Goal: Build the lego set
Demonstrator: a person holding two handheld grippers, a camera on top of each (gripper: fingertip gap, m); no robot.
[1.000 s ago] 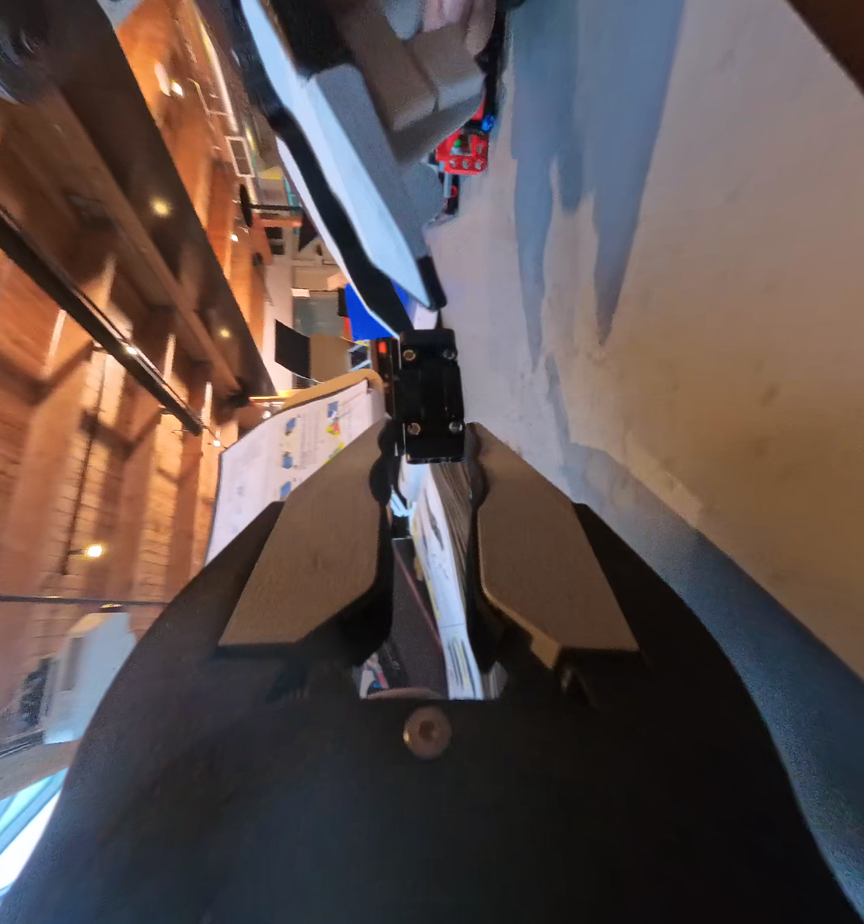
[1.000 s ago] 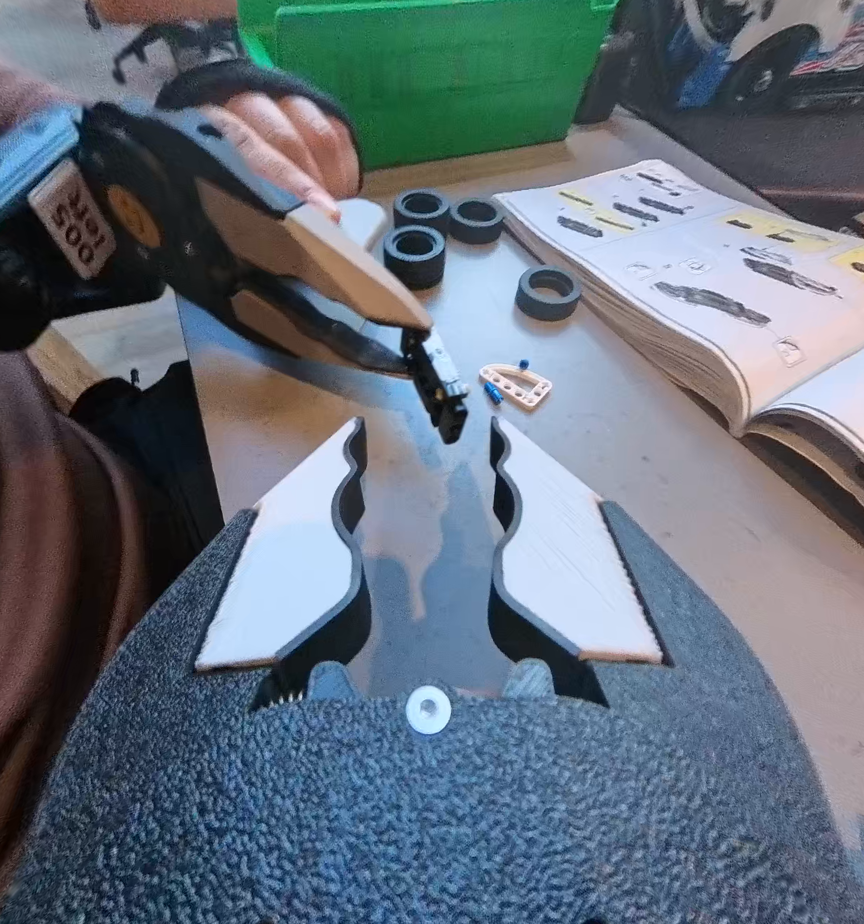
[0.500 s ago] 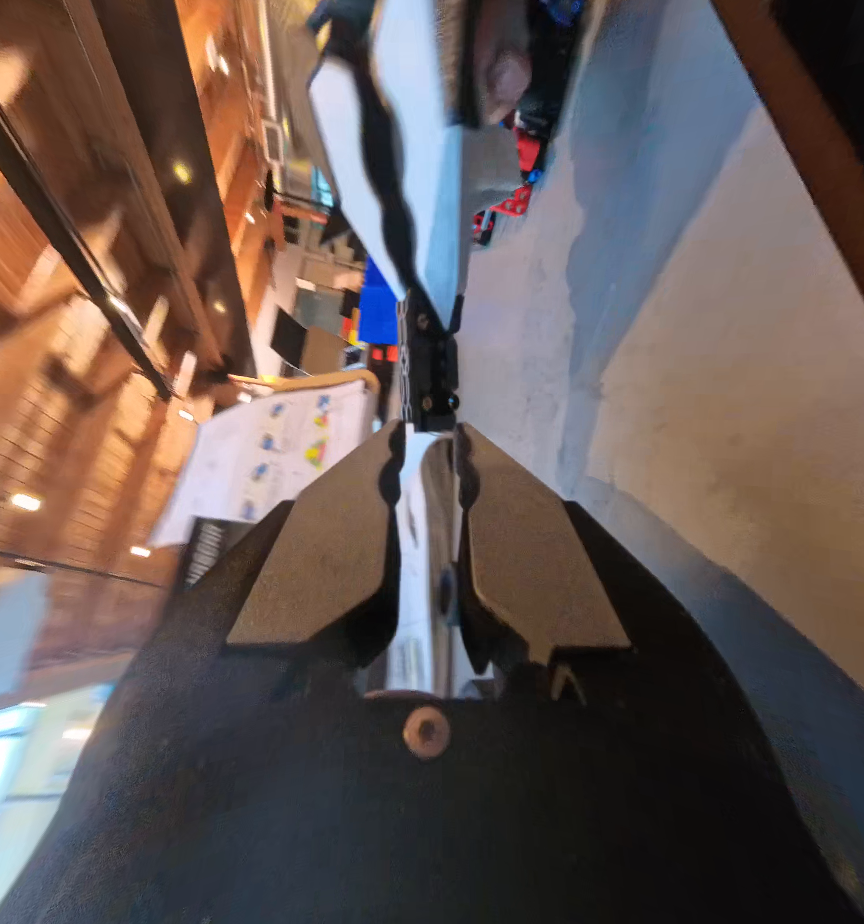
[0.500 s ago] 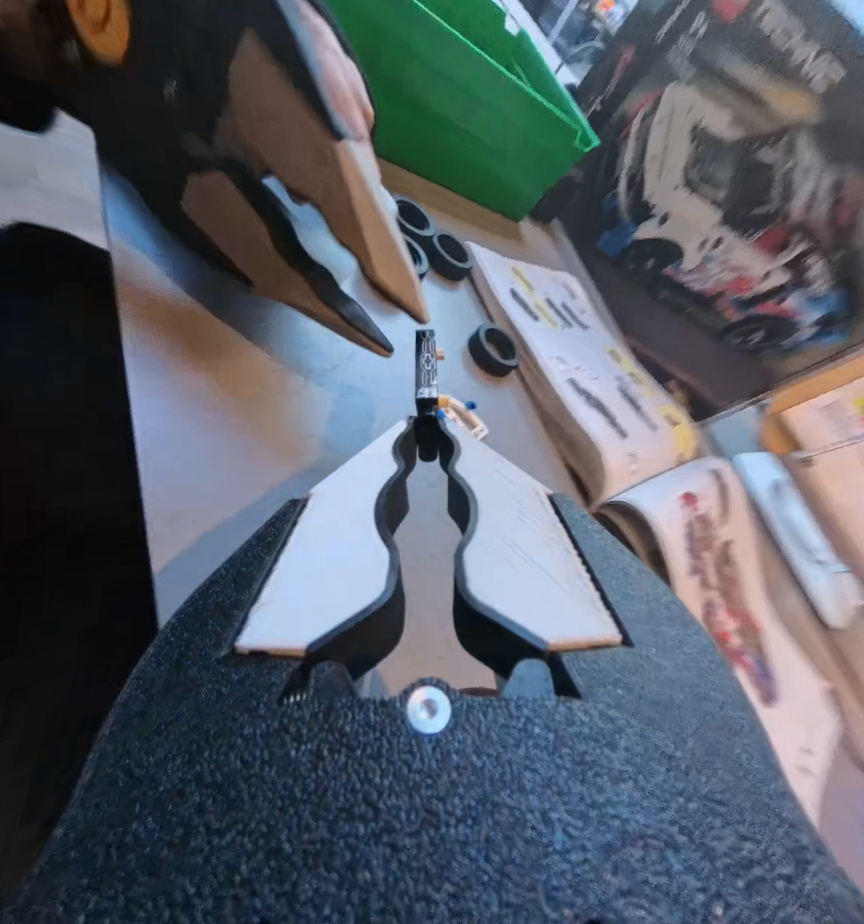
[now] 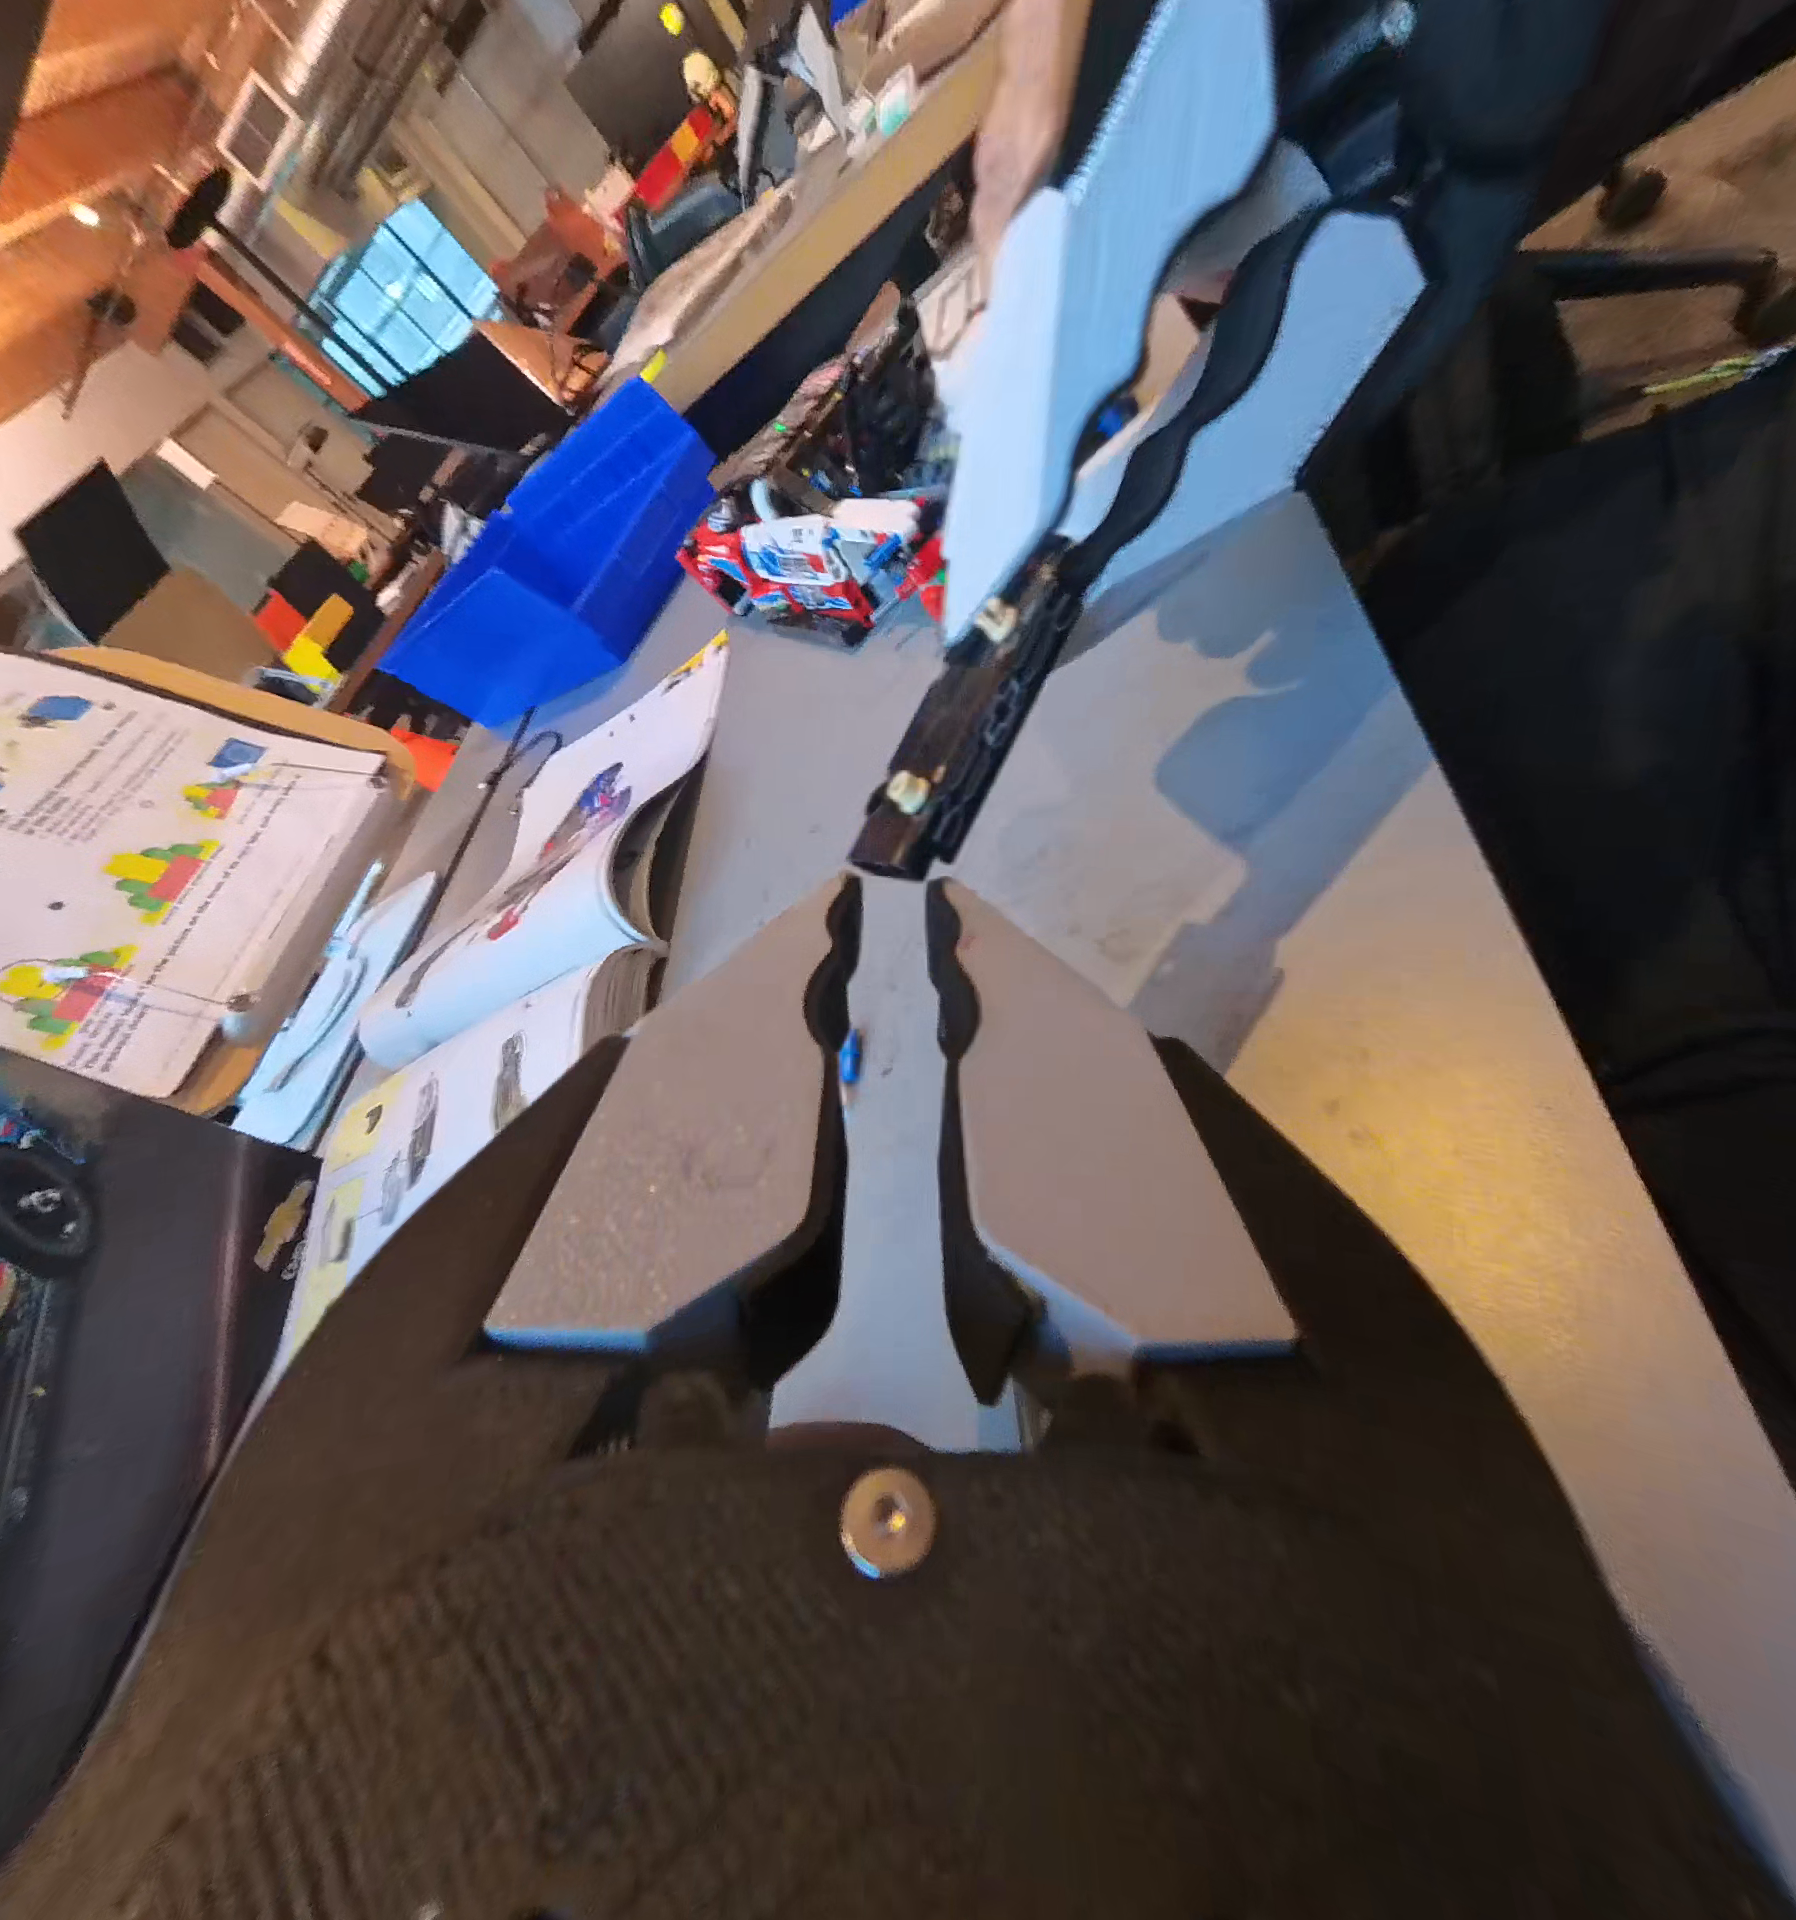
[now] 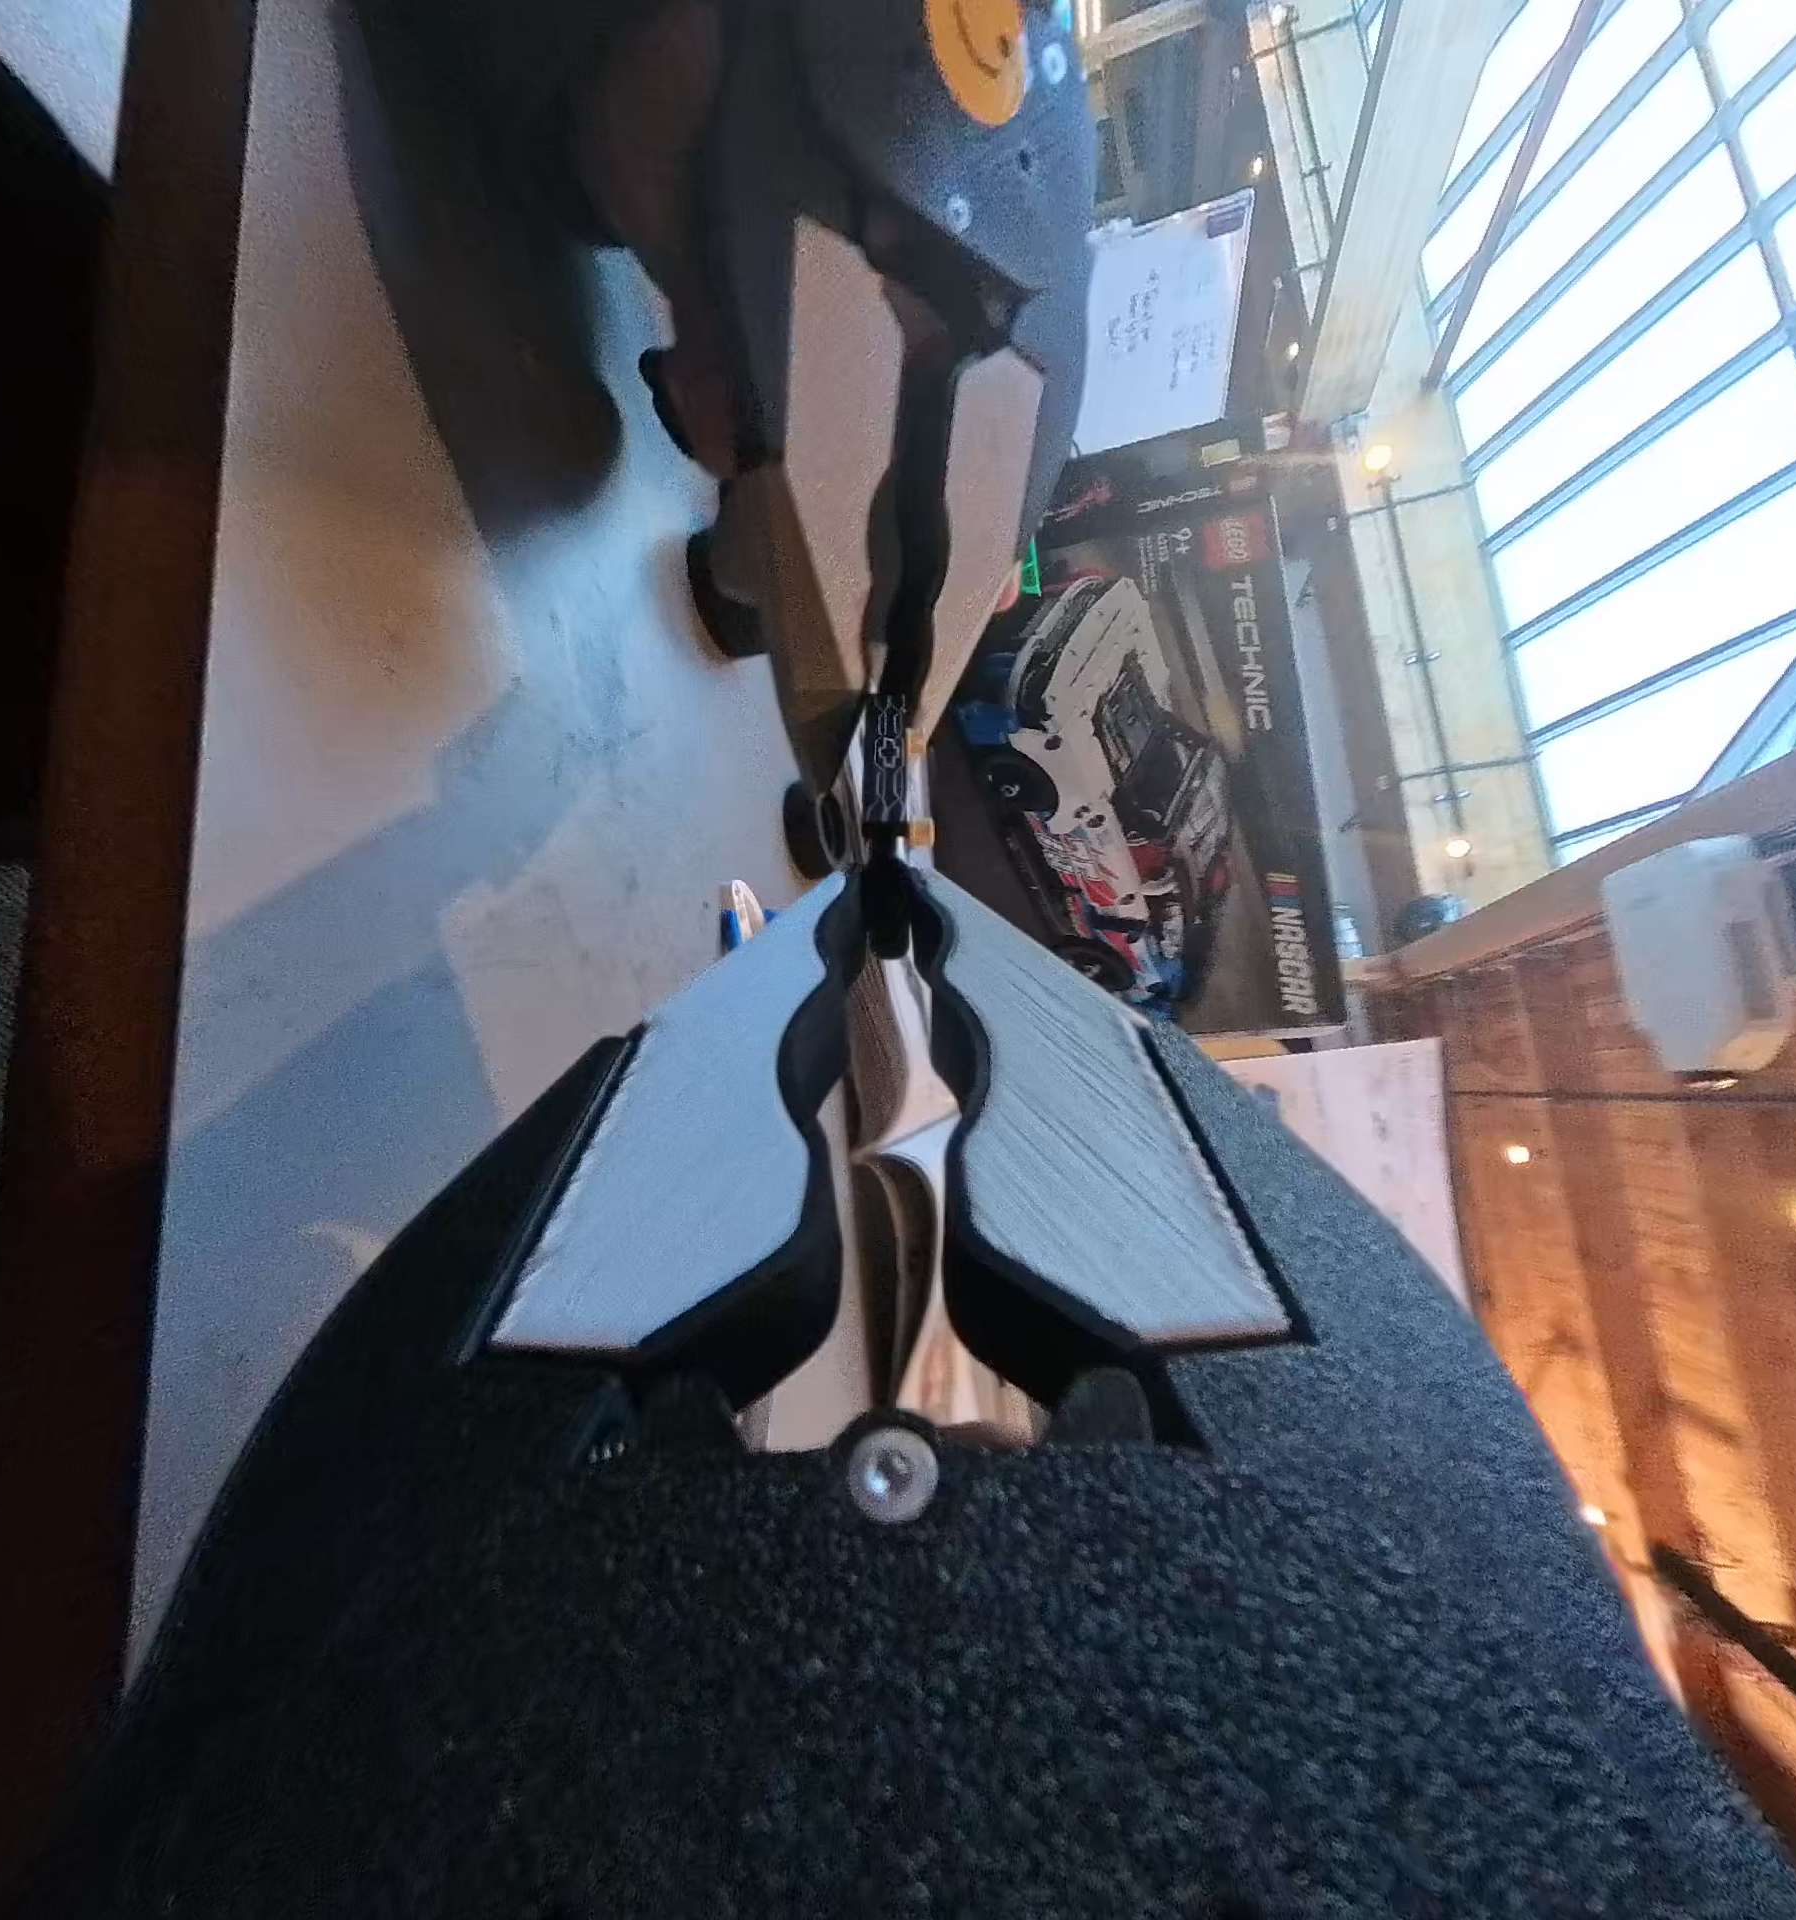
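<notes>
Two grippers met over the table [image 5: 1341, 1039], end to end on one small black lego piece [image 5: 961, 748]. The right gripper [image 6: 886, 904] pinched the near end of that piece between its pale fingertips, holding it in the air. The left gripper [image 5: 889, 883] had its fingers a narrow gap apart, with only tabletop and a loose blue pin [image 5: 850, 1058] showing between them. The piece's other end sat right at its tips, and I could not tell whether it touched them.

Only the left wrist view showed the two tan pegs on the piece's side, the open instruction book [image 5: 561, 935], the blue bins [image 5: 561, 561] and a red-and-white part-built model [image 5: 821, 571] behind. Only the right wrist view showed the set's box [image 6: 1164, 748] with its car picture, a black tyre [image 6: 811, 831] lying beside the piece, and the tall windows [image 6: 1652, 416].

A second earlier the piece had been clamped in the left gripper while the right one stood wide open below it. Half a second earlier the right had already taken it and the left hung apart. Since then the left tips had come back up to the piece, and the right wrist view had rolled onto its side.
</notes>
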